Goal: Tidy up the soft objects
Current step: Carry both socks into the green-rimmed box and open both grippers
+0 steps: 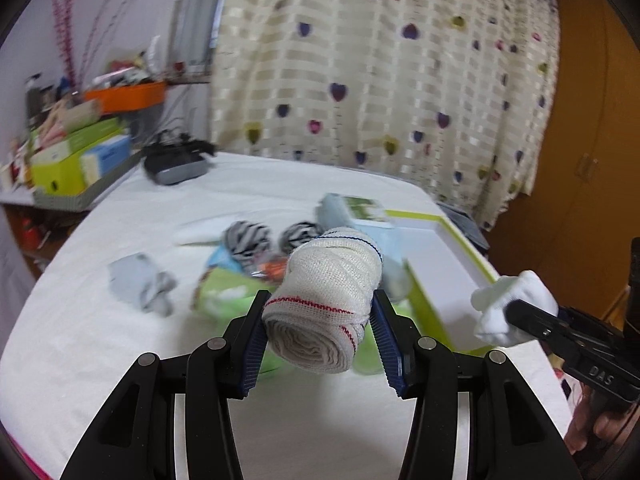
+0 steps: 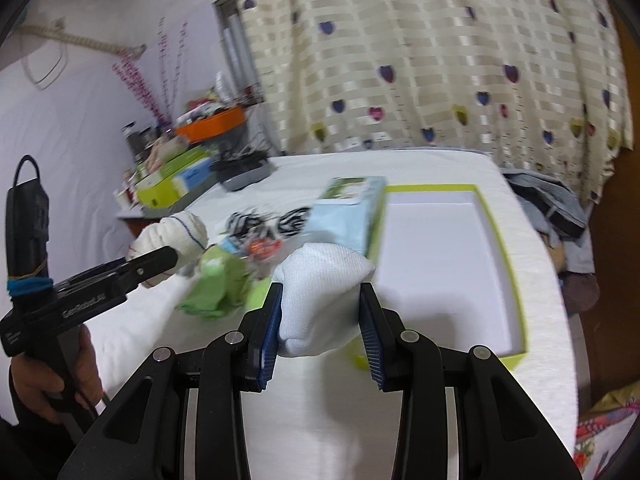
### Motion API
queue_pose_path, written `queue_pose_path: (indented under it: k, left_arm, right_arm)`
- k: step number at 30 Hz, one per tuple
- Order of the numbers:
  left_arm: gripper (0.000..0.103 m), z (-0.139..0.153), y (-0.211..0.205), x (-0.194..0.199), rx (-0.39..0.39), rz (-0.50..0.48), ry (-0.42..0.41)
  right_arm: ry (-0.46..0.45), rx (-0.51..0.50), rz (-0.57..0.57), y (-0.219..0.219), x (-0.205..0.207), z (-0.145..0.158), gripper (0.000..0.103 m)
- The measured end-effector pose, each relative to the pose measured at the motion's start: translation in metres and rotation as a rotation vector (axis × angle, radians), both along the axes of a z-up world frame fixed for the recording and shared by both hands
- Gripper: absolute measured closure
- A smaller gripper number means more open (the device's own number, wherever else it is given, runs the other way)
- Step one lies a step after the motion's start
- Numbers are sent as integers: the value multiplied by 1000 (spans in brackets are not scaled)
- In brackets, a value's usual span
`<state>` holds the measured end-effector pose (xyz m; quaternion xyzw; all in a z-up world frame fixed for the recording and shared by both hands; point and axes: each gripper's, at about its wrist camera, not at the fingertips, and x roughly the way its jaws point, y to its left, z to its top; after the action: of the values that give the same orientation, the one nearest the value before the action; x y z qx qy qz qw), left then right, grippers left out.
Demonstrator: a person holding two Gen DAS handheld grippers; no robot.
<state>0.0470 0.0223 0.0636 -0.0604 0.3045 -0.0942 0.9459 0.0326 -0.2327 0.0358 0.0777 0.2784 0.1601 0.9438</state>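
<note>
My left gripper is shut on a rolled cream bandage with red and blue stitching, held above the white bed. It also shows in the right wrist view. My right gripper is shut on a white sock, which also shows in the left wrist view. An open white box with a lime rim lies to the right. Two zebra-striped socks, a grey sock and green cloth lie on the bed.
A light blue box lid leans by the open box. A dark device sits at the bed's far edge. A cluttered side table stands on the left. A heart-patterned curtain hangs behind; clothes lie at right.
</note>
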Motion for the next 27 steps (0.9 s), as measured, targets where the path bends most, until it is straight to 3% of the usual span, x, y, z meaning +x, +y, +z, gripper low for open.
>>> queue_pose_path:
  k: [10,20,27]
  left_arm:
    - [54,-3,-74,23,7,-152,22]
    - [54,-30,-136,50,50,-249,104]
    - [54,-46,-164,68,77,-293,147]
  right_arm:
    - [49,24,-105,-56,27,-19,65]
    - [152,37,-132,-91,59,-54,65]
    - [184,0,-132,-101,65,-62,63]
